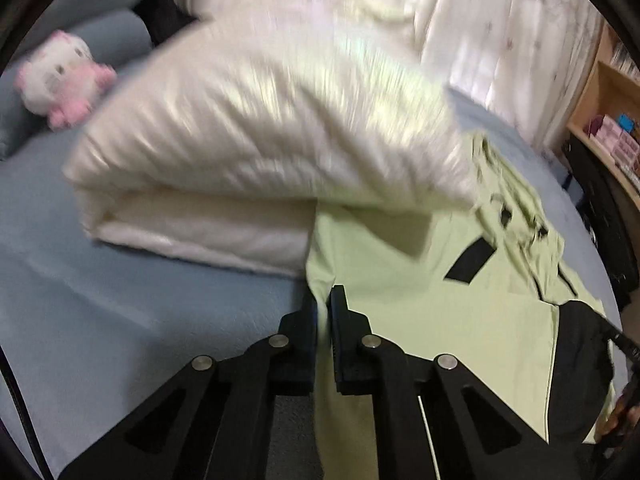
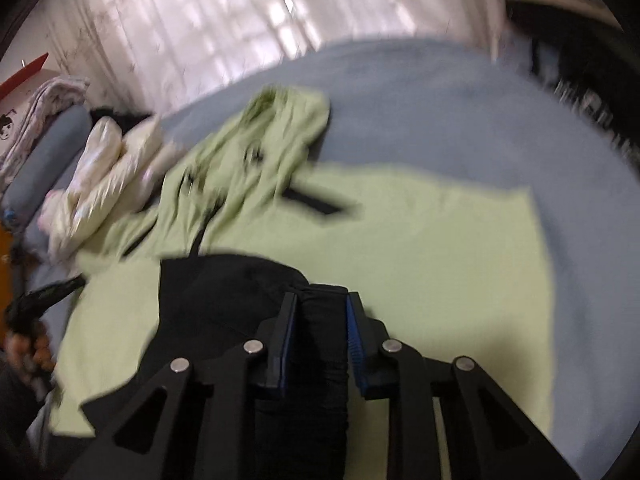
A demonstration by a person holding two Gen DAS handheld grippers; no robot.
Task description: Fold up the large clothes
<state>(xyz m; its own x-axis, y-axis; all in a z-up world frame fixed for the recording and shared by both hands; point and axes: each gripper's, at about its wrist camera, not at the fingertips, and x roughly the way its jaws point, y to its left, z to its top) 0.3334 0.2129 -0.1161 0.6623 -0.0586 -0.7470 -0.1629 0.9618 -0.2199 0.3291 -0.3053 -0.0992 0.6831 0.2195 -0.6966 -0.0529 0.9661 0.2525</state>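
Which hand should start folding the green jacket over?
Probably the right gripper: its jaws clamp the black cuff over the spread green jacket. The left gripper pinches only a thin edge.

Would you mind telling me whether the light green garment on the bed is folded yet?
Not yet: the green garment lies mostly spread on the blue bed, its hood end crumpled.

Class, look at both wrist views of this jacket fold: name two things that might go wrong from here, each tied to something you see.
1. The left gripper pinches only a thin green edge of the jacket; it might slip out when lifted.
2. The white duvet overlaps the jacket's top, so pulling may drag it or snag the fold.
The right gripper clamps the thick black cuff, which looks more secure.
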